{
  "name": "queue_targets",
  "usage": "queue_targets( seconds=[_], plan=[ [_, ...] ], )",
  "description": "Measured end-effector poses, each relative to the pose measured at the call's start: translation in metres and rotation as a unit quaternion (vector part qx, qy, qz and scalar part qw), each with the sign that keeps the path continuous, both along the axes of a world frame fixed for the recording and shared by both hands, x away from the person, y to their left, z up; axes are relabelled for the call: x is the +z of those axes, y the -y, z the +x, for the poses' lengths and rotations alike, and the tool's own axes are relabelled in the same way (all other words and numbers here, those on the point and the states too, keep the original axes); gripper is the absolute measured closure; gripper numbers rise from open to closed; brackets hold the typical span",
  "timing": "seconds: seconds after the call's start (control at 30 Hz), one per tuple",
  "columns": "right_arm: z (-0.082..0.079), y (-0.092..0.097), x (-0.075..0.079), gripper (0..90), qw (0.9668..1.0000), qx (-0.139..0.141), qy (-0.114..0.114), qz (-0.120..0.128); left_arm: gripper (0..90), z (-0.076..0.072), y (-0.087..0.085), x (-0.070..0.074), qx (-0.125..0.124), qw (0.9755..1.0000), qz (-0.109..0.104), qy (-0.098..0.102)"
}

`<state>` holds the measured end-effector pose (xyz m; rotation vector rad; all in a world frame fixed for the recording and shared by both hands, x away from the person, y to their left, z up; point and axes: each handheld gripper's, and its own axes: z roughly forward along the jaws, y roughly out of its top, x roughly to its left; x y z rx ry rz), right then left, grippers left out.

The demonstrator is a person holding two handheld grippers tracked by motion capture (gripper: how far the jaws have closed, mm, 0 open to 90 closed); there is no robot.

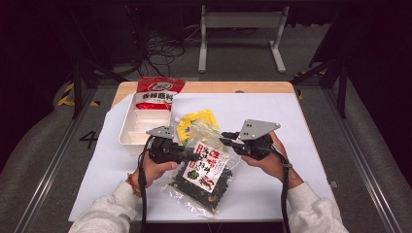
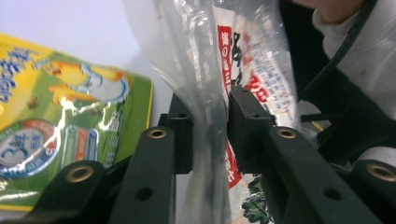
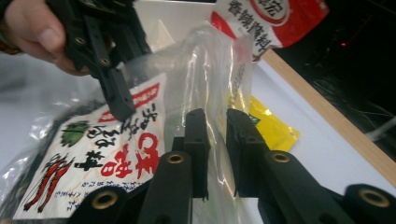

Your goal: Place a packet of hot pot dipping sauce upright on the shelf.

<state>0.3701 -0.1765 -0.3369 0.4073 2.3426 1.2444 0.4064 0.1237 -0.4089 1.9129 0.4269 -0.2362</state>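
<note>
Clear bag [image 1: 206, 165] of dark contents lies near-centre on the white sheet [image 1: 272, 109], its far end lifted between both grippers. Left gripper [image 1: 193, 156] has its jaws clamped on the bag's clear film at the left edge. Right gripper [image 1: 224, 139] has film between its jaws; a narrow gap remains, and pad contact cannot be confirmed. Yellow packet [image 1: 197, 120] lies just beyond the bag, partly covered by it. White tray [image 1: 131, 131] stands far left, a red packet [image 1: 158, 92] propped on its far end. Open sheet remains right and far right. Bag's near corner approaches the table's near edge. Label print is illegible
</note>
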Motion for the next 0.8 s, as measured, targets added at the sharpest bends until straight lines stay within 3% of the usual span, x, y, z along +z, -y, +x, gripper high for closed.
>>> queue_targets(
  seconds=[0.03,0.1,0.2,0.27,0.4,0.47,0.53,0.57,0.6,0.63,0.67,0.77,0.8],
  plan=[
    [0.000,0.002,0.001,73.6,1.0000,-0.006,-0.001,0.008,78.0,-0.001,-0.002,0.003,-0.005,0.9998,-0.020,-0.002],
    [-0.003,0.008,0.005,68.4,0.9991,-0.021,-0.001,0.036,79.7,-0.005,-0.003,0.008,0.000,0.9994,-0.032,0.009],
    [-0.008,0.013,0.008,61.4,0.9984,-0.032,0.012,0.044,79.8,-0.011,-0.002,0.012,0.001,0.9991,-0.038,0.021],
    [-0.020,0.027,0.015,46.2,0.9955,-0.051,0.017,0.078,80.1,-0.018,-0.003,0.020,0.006,0.9981,-0.047,0.039],
    [-0.032,0.047,0.019,40.8,0.9919,-0.069,0.025,0.104,80.4,-0.023,-0.007,0.027,0.021,0.9965,-0.060,0.056],
    [-0.045,0.070,0.019,37.4,0.9872,-0.086,0.030,0.131,80.6,-0.031,-0.008,0.037,0.024,0.9945,-0.059,0.083],
    [-0.049,0.077,0.018,37.0,0.9861,-0.091,0.028,0.136,80.7,-0.033,-0.008,0.040,0.025,0.9939,-0.056,0.092],
    [-0.054,0.093,0.011,36.3,0.9845,-0.104,0.020,0.140,80.7,-0.036,-0.009,0.046,0.034,0.9917,-0.054,0.112],
    [-0.054,0.093,0.011,36.3,0.9845,-0.104,0.020,0.140,80.7,-0.036,-0.009,0.046,0.034,0.9917,-0.054,0.112],
    [-0.055,0.098,0.008,36.1,0.9840,-0.109,0.014,0.141,80.7,-0.037,-0.011,0.048,0.043,0.9901,-0.057,0.121],
    [-0.057,0.110,-0.005,35.4,0.9820,-0.122,-0.010,0.144,80.7,-0.037,-0.015,0.052,0.054,0.9880,-0.056,0.133],
    [-0.057,0.121,-0.020,35.1,0.9818,-0.135,-0.035,0.129,80.7,-0.034,-0.024,0.058,0.070,0.9834,-0.067,0.153],
    [-0.057,0.121,-0.020,35.1,0.9818,-0.135,-0.035,0.129,80.7,-0.034,-0.024,0.058,0.070,0.9834,-0.067,0.153]
  ],
)
